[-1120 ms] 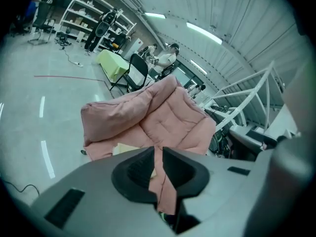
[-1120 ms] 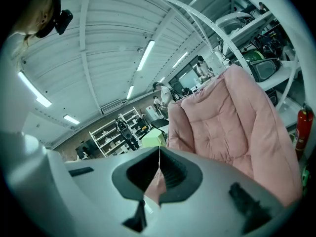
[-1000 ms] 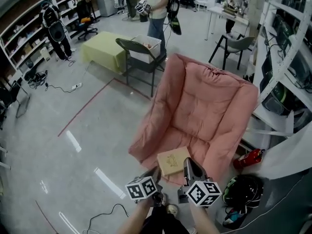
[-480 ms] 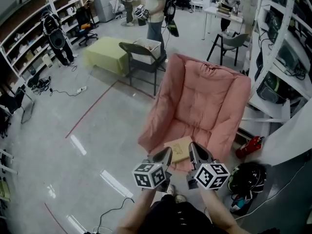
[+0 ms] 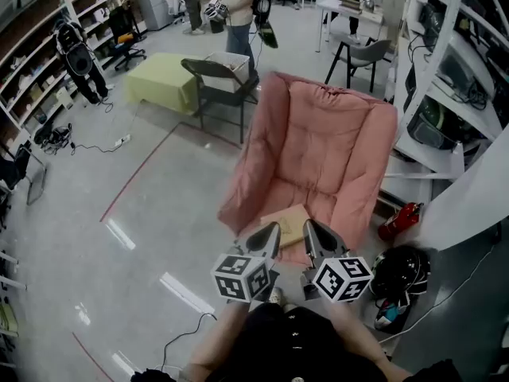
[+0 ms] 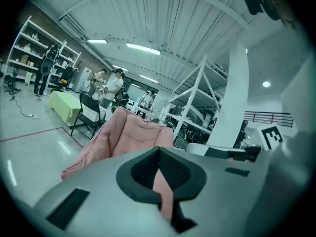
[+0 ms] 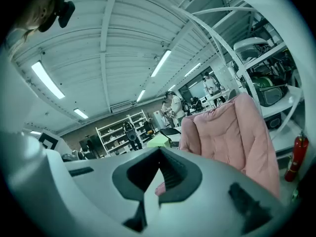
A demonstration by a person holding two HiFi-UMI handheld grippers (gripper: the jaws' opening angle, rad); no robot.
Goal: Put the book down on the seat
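Observation:
A tan book (image 5: pixel 288 223) lies flat on the seat of the pink padded chair (image 5: pixel 326 142), near its front edge. Both grippers hang just in front of the chair, side by side and tilted upward. My left gripper (image 5: pixel 270 233) is shut with nothing in it. My right gripper (image 5: pixel 312 231) is shut and empty too. In the left gripper view the closed left gripper (image 6: pixel 159 149) points at the pink chair (image 6: pixel 123 132). In the right gripper view the closed right gripper (image 7: pixel 159 152) points past the chair back (image 7: pixel 232 132). Neither gripper view shows the book.
A dark folding chair with a white bin (image 5: pixel 216 82) and a yellow-green covered table (image 5: pixel 163 78) stand behind on the left. White shelving (image 5: pixel 445 78), a red fire extinguisher (image 5: pixel 398 221) and a black helmet (image 5: pixel 402 277) crowd the right. People (image 5: pixel 238 6) stand far back.
Both grippers have drawn back from the book toward me and tipped upward. The book stays on the seat. The head view has shifted slightly.

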